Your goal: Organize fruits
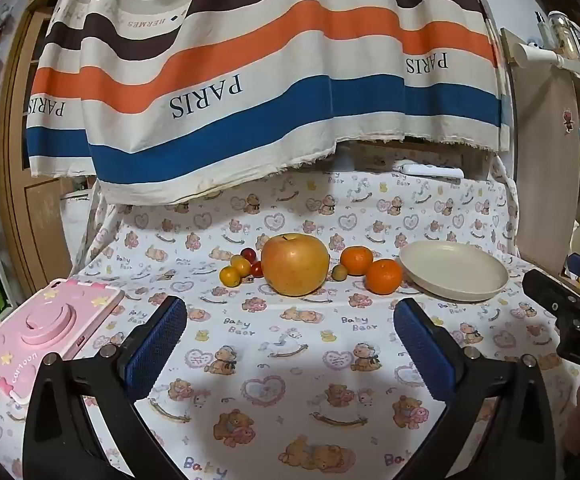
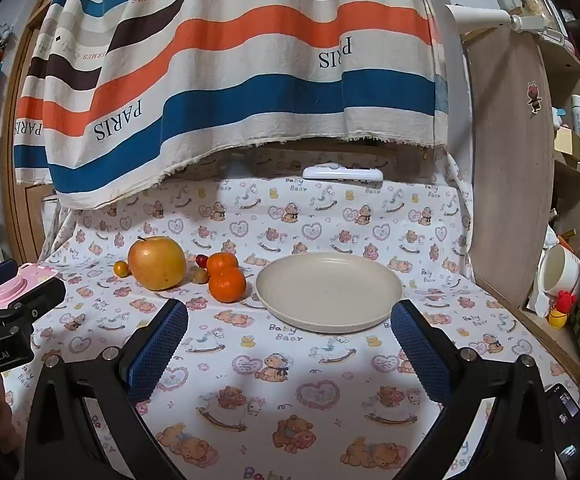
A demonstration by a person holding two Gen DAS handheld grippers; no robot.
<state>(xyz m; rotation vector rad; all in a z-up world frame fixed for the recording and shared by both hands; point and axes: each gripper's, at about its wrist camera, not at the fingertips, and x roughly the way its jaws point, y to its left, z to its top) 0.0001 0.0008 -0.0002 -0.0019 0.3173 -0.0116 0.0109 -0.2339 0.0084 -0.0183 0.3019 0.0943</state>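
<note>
Blue-padded left gripper (image 1: 290,344) wide open, holding nothing; apple (image 1: 294,264) far centre, two oranges (image 1: 384,276) right of it, plate (image 1: 453,270) far right. Right wrist view: right gripper (image 2: 290,344) wide open, empty, plate (image 2: 328,291) just ahead, fruit far left

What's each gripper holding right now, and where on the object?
Nothing. The left gripper and right gripper both stand open with only tablecloth between their pads. The apple, oranges and plate lie untouched ahead.
</note>
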